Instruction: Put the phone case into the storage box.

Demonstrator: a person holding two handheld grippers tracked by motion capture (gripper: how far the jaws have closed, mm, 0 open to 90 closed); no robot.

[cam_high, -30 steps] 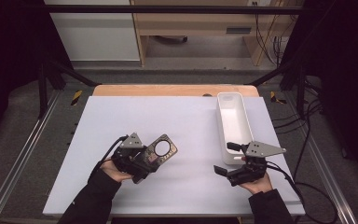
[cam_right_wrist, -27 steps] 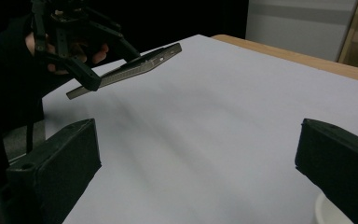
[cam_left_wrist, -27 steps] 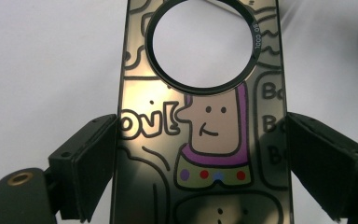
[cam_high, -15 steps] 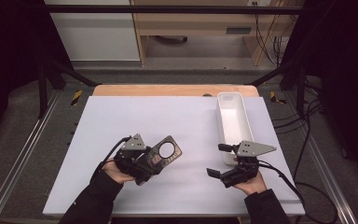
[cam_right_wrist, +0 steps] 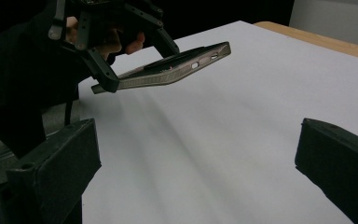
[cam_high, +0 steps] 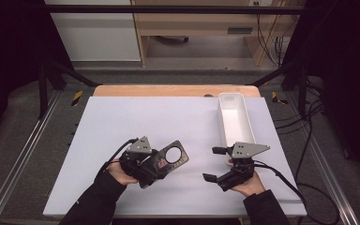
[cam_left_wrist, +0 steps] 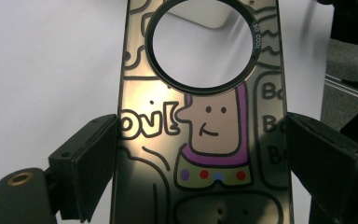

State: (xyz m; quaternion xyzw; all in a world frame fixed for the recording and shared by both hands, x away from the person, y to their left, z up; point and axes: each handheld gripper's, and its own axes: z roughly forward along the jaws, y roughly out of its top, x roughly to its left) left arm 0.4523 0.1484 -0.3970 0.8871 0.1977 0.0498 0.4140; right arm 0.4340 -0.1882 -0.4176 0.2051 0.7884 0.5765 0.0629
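The left gripper [cam_high: 161, 164] squeezes the phone case [cam_left_wrist: 200, 121] by its sides, lifted clear toward the right gripper [cam_high: 215, 164], whose jaws wait wide apart.

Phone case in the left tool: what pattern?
Cartoon doodles in black outline on the phone case, purple accents; left gripper view shows it best.

Black grippers, left [cam_high: 161, 164] and right [cam_high: 214, 164]; grey three-cornered top plates; black cables; dark sleeves.

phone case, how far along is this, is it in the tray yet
Done: the left gripper has the phone case clamped by its edges and lifted off the table. In hand: carrying it. Left, probably: placing it in the white tray, which looks empty. The right gripper is open, holding nothing.
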